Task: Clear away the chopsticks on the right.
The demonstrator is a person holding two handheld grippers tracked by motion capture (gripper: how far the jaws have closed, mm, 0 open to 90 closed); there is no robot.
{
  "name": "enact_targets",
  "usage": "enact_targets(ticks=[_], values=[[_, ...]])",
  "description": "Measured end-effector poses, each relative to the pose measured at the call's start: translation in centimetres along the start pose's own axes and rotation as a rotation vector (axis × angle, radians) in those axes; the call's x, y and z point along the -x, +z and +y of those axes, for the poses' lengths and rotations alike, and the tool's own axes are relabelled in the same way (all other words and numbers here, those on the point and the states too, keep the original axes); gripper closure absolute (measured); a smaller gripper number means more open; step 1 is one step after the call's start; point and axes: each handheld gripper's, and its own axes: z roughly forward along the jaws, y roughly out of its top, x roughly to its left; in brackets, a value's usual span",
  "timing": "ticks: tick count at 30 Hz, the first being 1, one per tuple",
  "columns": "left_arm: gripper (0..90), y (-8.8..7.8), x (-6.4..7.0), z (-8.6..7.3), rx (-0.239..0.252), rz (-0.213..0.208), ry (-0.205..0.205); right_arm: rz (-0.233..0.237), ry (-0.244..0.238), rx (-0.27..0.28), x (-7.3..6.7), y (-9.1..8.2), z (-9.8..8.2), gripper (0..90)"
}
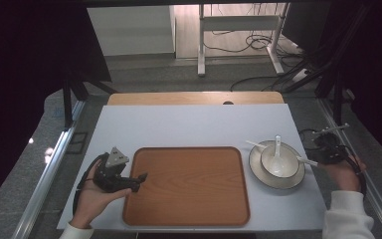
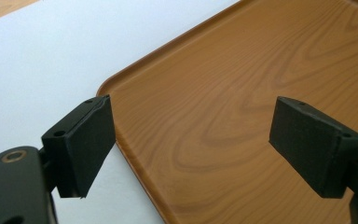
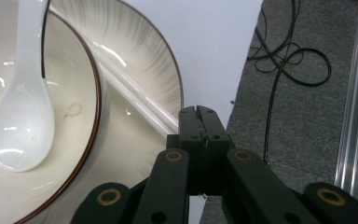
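- Gripping one end of a pale chopstick, the right gripper has its fingers closed tight on the stick at the plate's outer rim.
- That chopstick lies across the plate, passing beside the bowl, and its far end juts past the plate's rim on the side toward the tray.
- Sitting in the middle of the plate is a cream bowl with a dark rim, and a white ceramic spoon rests inside it, handle pointing away from the person.
- Left of the plate, close but apart from it, lies a brown wooden tray with nothing on it.
- At the tray's left edge the left gripper hovers with its fingers spread wide, one over the white worktop and one over the tray, holding nothing.
- Judging by the bare tray, the work looks to be at its start: the plate, bowl and spoon all sit beside the tray, none on it.
- Only the hold on the chopstick looks settled; lifting it clear of the plate and dealing with the remaining dishes seems left to do.
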Motion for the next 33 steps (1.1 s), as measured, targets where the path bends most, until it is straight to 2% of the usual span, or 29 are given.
enact_targets(ticks=[6,33], values=[[14.3,0.2,-0.1,-0.1,-0.006,-0.003,-0.004,0.002,-0.022,-0.038,-0.3,0.9,-0.1,90.0],[14.7,0.3,-0.1,-0.2,-0.003,0.002,0.006,-0.012,-0.045,-0.057,-0.5,1.5,-0.3,90.0]])
